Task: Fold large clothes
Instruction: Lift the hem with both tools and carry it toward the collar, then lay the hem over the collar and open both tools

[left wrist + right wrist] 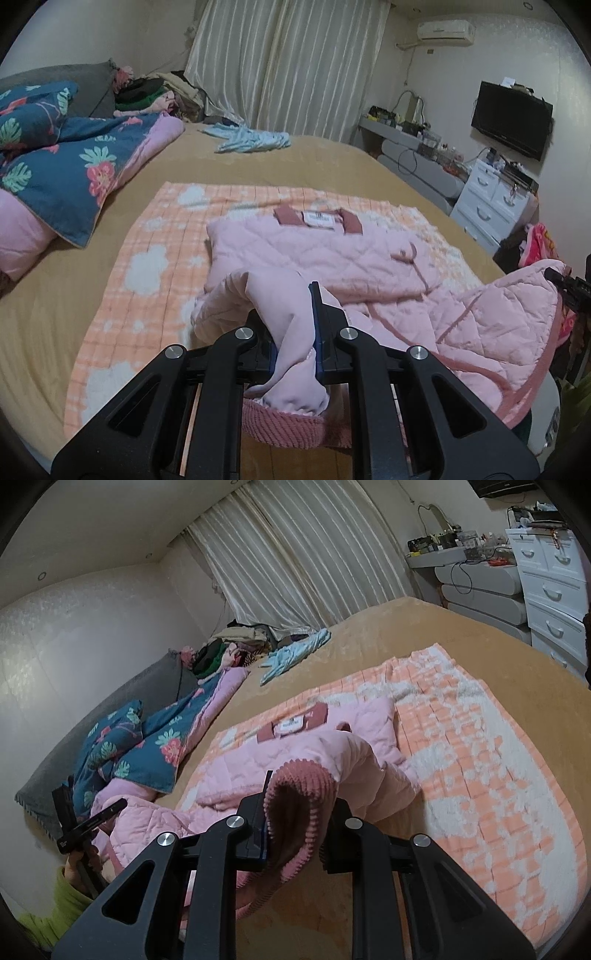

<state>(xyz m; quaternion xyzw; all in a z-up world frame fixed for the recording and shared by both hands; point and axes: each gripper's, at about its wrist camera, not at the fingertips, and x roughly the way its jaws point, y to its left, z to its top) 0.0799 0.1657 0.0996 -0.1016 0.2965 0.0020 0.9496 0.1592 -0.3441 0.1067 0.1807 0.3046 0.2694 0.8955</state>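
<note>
Now your left hand-held gripper (pixel 295 332) is clamped on a fold of the pink quilted jacket (pixel 314 254), with the pale lining bunched between its fingers, while your right hand-held gripper (pixel 299 812) is clamped on the dusty-rose ribbed cuff (pixel 301 797) of one sleeve. The jacket lies collar-up on the orange-and-white checked blanket (pixel 147 258), spread over the tan-covered bed (pixel 332 158).

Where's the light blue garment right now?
The light blue garment lies crumpled on the far part of the tan bed, just before the curtains, beyond the pink quilted jacket and right of the floral duvet in the left wrist view.
</note>
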